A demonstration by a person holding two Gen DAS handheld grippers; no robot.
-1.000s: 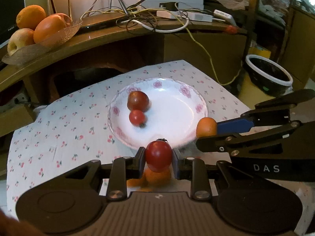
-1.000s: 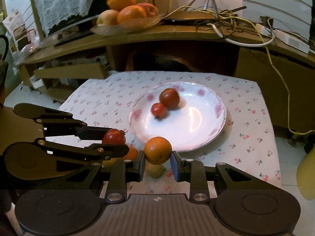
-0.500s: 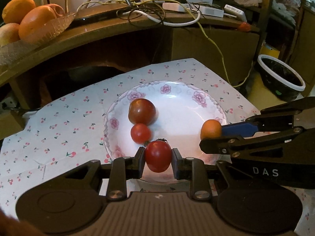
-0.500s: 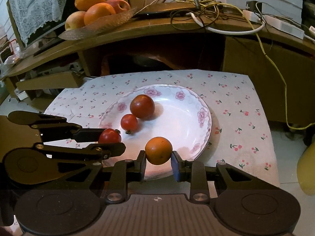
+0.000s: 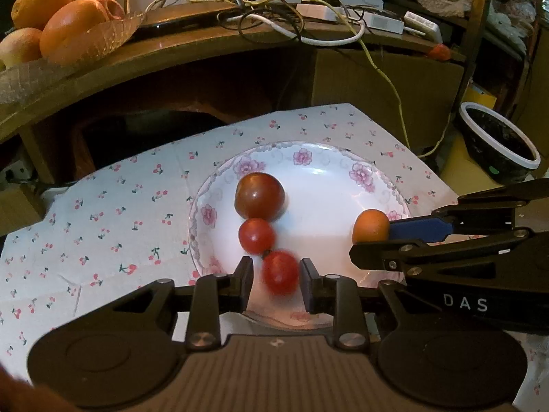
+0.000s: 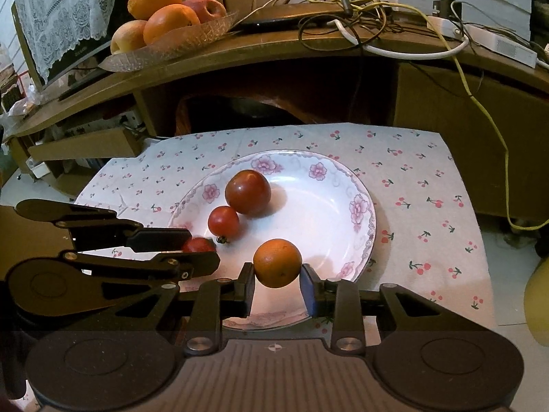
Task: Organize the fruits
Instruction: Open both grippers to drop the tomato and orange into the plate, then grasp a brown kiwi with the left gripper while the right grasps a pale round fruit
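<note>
Over the near rim of the flowered plate (image 5: 394, 185), I have just let go of a tomato from the left gripper (image 5: 276, 276).

A moment ago the left gripper clenched the red tomato (image 5: 279, 272); now its jaws stand apart with gaps on both sides, and the tomato is blurred between them, apparently dropping onto the plate just near of the small tomato (image 5: 256, 235) and the large dark tomato (image 5: 259, 196). I judge this fruit is nearly placed. My right gripper (image 6: 277, 286) remains clenched on the small orange (image 6: 277, 262), held above the plate's near right part, not yet set down. A glass dish of oranges and apples (image 6: 164, 17) sits on the far shelf.
</note>
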